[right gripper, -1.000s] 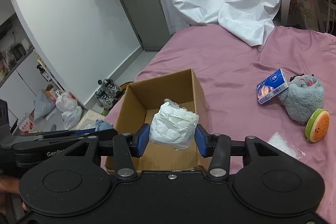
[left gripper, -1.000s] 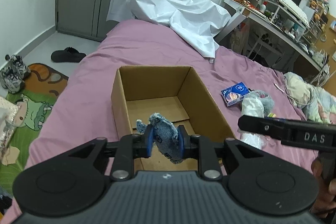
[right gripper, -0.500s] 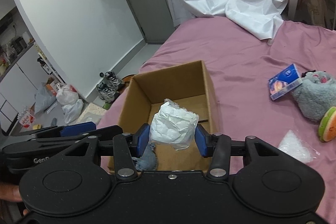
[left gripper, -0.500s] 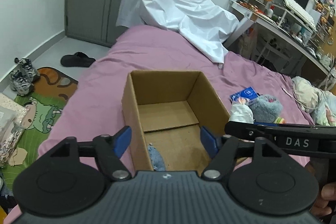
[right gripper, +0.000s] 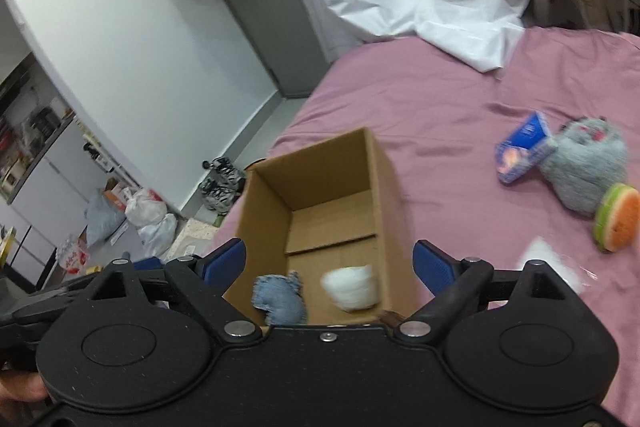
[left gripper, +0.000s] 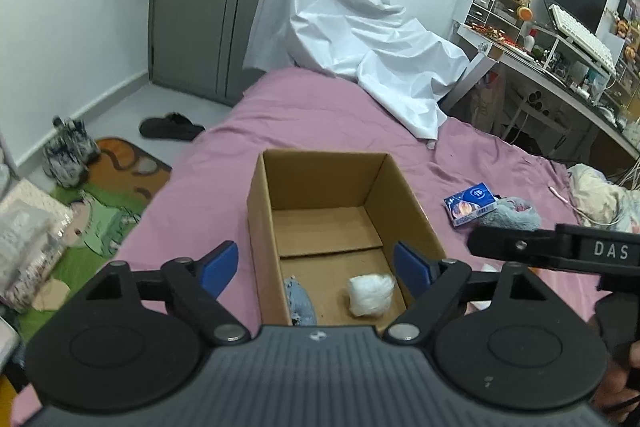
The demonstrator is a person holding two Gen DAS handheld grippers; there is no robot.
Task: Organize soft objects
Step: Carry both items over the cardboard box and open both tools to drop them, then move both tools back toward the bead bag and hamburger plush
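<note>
An open cardboard box (left gripper: 264,227) (right gripper: 394,203) sits on the pink bed. On its floor lie a blue denim piece (left gripper: 300,303) (right gripper: 280,297) and a white crumpled wad (left gripper: 370,293) (right gripper: 352,287). My left gripper (left gripper: 316,269) hovers over the box's near end, its jaws opening with nothing between them. My right gripper (right gripper: 330,265) hangs above the same end, jaws opening wide and apart from the wad below. A grey plush (right gripper: 588,167), a burger-shaped plush (right gripper: 618,219) and a blue tissue pack (right gripper: 520,151) (left gripper: 470,203) lie on the bed to the right.
A white sheet (left gripper: 352,39) is heaped at the bed's far end. A cluttered desk (left gripper: 560,59) stands at the right. Shoes (left gripper: 68,151), a slipper and a green mat lie on the floor at the left. A clear plastic bag (right gripper: 556,263) rests near the right gripper.
Both grippers opened. The denim piece dropped from the left one into the box, then the white wad fell from the right one beside it.
</note>
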